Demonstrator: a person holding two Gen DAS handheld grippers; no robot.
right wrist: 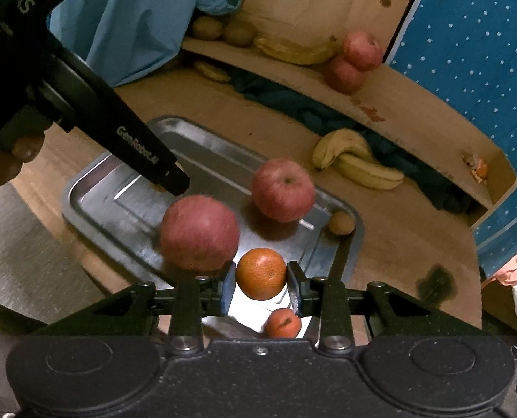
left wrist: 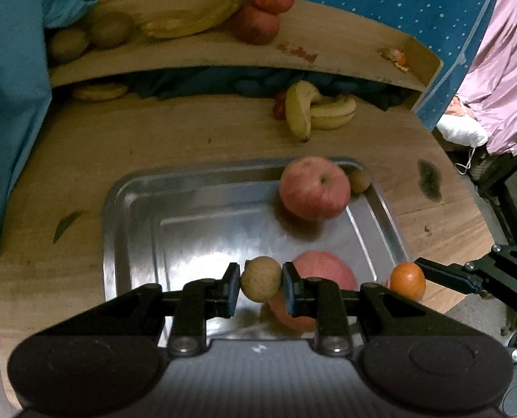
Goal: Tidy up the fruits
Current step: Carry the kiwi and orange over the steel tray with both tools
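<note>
Gathering fruit onto one carrier appears to be the step in hand. A small brown round fruit (left wrist: 261, 279) is clamped between the jaws of the left gripper (left wrist: 261, 284) and held above the near part of the metal tray (left wrist: 129, 230); the pinch falls across its widest part, presumably so that it cannot roll out. An orange (right wrist: 261, 273) is gripped in the same way by the right gripper (right wrist: 261, 287), over the tray's near right corner. Two red apples are already set on the tray, one (right wrist: 282, 190) toward the far right and one (right wrist: 199, 231) near the front edge, with a second small brown fruit (right wrist: 342, 223) lodged in the far right corner, where the raised rim stops it. A smaller orange fruit (right wrist: 282, 324) lies below the right gripper; whether it rests inside the tray cannot be told. Bananas (left wrist: 316, 109) are left on the wooden surface (left wrist: 84, 160) beyond the tray's far edge, and more apples, bananas and brown fruit sit on the shelf (left wrist: 223, 55) behind. Grouping by kind is judged to be the intention, though it is not yet evident.
</note>
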